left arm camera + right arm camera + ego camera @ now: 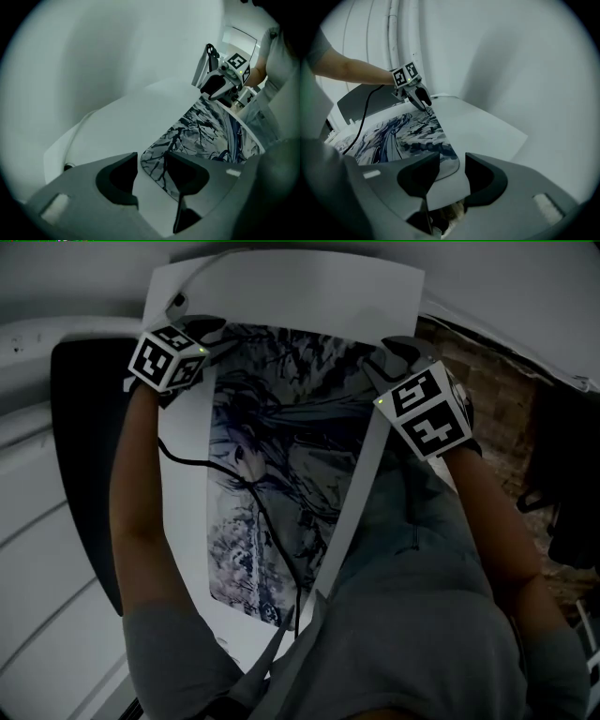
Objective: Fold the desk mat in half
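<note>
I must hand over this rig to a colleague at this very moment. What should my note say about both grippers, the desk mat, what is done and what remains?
Left gripper: open, holds nothing. The far left corner of the desk mat shows between its fingers, with no grip on it.
Right gripper: open, holds nothing, at the far right corner of the mat.
Mat: flat on the white table, print side up. A black cable crosses over it.
Done: no fold shows yet.
Left: probably close on both far corners, bring them to the near edge, and press the fold.
</note>
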`<state>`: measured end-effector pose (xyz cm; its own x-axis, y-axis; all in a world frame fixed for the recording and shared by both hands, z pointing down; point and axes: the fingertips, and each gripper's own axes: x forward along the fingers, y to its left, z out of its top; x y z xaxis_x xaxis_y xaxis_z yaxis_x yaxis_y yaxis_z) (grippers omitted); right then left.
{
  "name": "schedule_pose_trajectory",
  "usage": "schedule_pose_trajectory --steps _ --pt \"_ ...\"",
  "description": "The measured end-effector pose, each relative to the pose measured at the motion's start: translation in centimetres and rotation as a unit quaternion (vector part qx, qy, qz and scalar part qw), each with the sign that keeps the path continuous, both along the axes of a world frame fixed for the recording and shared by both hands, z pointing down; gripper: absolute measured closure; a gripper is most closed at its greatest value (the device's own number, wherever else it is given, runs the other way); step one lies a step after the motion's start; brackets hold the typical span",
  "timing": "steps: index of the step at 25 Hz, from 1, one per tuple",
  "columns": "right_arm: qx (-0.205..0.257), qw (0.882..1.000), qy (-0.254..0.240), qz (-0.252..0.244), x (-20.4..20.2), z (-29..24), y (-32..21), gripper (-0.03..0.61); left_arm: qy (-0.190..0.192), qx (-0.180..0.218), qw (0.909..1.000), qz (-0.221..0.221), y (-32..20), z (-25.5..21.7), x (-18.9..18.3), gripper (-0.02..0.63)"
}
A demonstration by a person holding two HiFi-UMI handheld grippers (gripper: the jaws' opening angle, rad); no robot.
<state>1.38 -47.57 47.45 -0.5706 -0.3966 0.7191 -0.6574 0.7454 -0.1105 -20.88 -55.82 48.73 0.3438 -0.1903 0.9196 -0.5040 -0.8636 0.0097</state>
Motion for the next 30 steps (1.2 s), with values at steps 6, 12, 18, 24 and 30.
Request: schedule_pose_trajectory --steps 6,12,18,24,30 --pt "-0.003 1.0 -0.009 0.016 -0.1 0.3 -0.3 0.429 -0.007 -0.046 0.9985 0.028 0.2 0.2 0.4 0.43" --pt "-0.002 1.0 0.008 0.023 -0.3 0.5 -0.2 0.478 0.008 -0.056 0.9974 0.044 0.9 0.3 1.0 0.502" --pt "-0.003 1.0 0.007 0.013 -0.4 0.4 -0.1 0.489 0.043 -0.048 0.9978 0.014 1.4 0.2 1.2 0.538" --pt "0.069 0.996 0.048 -0.016 -1.2 0.8 0.9 0.555 0.092 0.013 0.9955 -0.014 1.9 -0.2 1.2 0.586" --pt "0.055 0.998 0.003 -0.017 -1.1 -1.3 1.0 0.554 0.112 0.051 0.9921 -0.024 2.3 -1.3 1.0 0.583"
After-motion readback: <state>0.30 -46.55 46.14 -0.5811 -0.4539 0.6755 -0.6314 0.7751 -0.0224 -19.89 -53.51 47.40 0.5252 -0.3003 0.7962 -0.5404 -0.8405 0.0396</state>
